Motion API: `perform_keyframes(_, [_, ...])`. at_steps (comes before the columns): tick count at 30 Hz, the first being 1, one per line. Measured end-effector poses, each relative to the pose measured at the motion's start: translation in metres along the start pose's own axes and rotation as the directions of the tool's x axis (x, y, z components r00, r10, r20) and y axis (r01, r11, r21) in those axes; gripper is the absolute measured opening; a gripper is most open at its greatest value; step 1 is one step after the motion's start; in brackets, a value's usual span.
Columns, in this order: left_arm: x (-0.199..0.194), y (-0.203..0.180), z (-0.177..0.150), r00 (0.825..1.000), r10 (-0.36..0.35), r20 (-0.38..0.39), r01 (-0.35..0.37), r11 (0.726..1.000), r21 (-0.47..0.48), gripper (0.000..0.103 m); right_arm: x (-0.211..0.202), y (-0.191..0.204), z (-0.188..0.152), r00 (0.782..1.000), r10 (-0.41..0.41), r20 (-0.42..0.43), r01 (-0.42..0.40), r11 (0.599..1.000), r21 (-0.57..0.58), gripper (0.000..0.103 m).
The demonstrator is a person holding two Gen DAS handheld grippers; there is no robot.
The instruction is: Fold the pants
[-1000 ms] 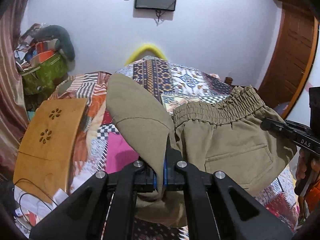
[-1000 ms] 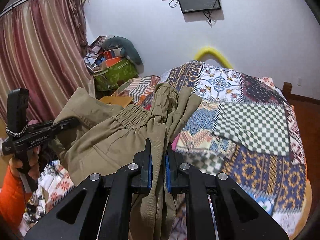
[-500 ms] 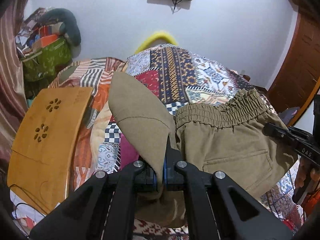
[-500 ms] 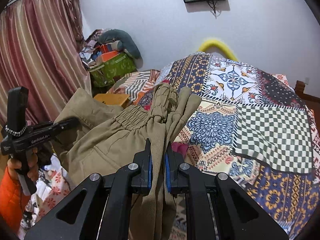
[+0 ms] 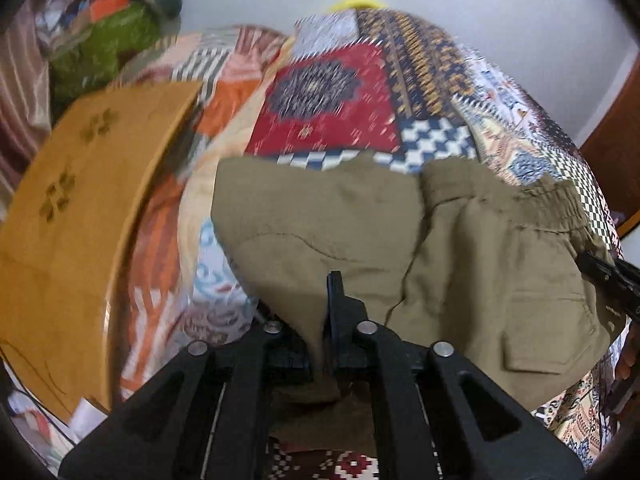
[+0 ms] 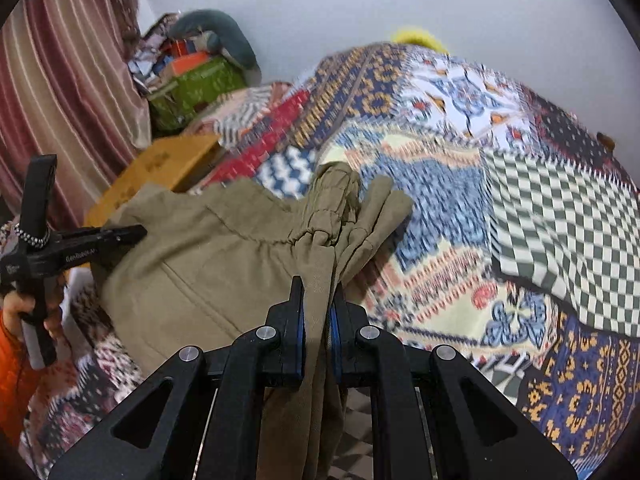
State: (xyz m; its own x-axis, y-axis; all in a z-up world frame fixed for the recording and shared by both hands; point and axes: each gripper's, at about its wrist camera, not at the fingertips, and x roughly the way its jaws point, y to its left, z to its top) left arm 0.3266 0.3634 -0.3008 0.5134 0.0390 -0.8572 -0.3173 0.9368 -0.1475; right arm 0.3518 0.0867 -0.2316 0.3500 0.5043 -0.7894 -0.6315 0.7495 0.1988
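Observation:
The olive pants [image 5: 460, 260] hang folded between both grippers just above the patchwork bed quilt [image 5: 332, 112]. My left gripper [image 5: 322, 286] pinches the fabric edge; the cloth drapes over its left finger, and its jaws are opening slightly with the cloth still between them. My right gripper [image 6: 317, 285] is shut on bunched fabric near the elastic waistband [image 6: 332, 196]. In the right wrist view the pants [image 6: 224, 252] stretch left to the left gripper [image 6: 134, 234], held by a hand [image 6: 16, 304]. The right gripper's tip [image 5: 592, 262] shows at the pants' right edge.
A wooden board [image 5: 80, 200] lies on the bed's left side, close to the pants. A green bag [image 6: 192, 88] with piled items stands at the wall beside a striped curtain [image 6: 60, 80]. Quilt [image 6: 440, 220] stretches right of the pants.
Both grippers have come down toward the bed with the pants. The flap in the left gripper, which stood up before, now spreads wide and low over the quilt.

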Motion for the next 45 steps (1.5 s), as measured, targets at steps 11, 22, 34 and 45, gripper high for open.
perform_keyframes(11, [-0.01, -0.009, -0.011, 0.997, 0.069, -0.026, -0.068, 0.997, 0.022, 0.027, -0.006, 0.0, -0.01, 0.996, -0.057, -0.075, 0.056, 0.998, -0.022, 0.042])
perform_keyframes(22, [-0.084, -0.021, -0.033, 0.996, 0.093, 0.01, -0.093, 0.995, 0.037, 0.035, -0.066, 0.022, -0.019, 0.995, -0.098, -0.029, 0.096, 0.992, -0.077, 0.05])
perform_keyframes(34, [-0.256, -0.095, -0.065, 0.943, -0.001, 0.332, -0.046, 0.99, 0.134, 0.038, -0.196, 0.073, -0.015, 0.971, -0.029, 0.239, 0.056, 0.993, -0.106, 0.05])
perform_keyframes(45, [-0.386, -0.146, -0.126, 0.807, -0.085, 0.584, -0.018, 0.985, 0.169, 0.045, -0.306, 0.125, -0.047, 0.875, 0.065, 0.479, 0.021, 0.985, -0.172, 0.05])
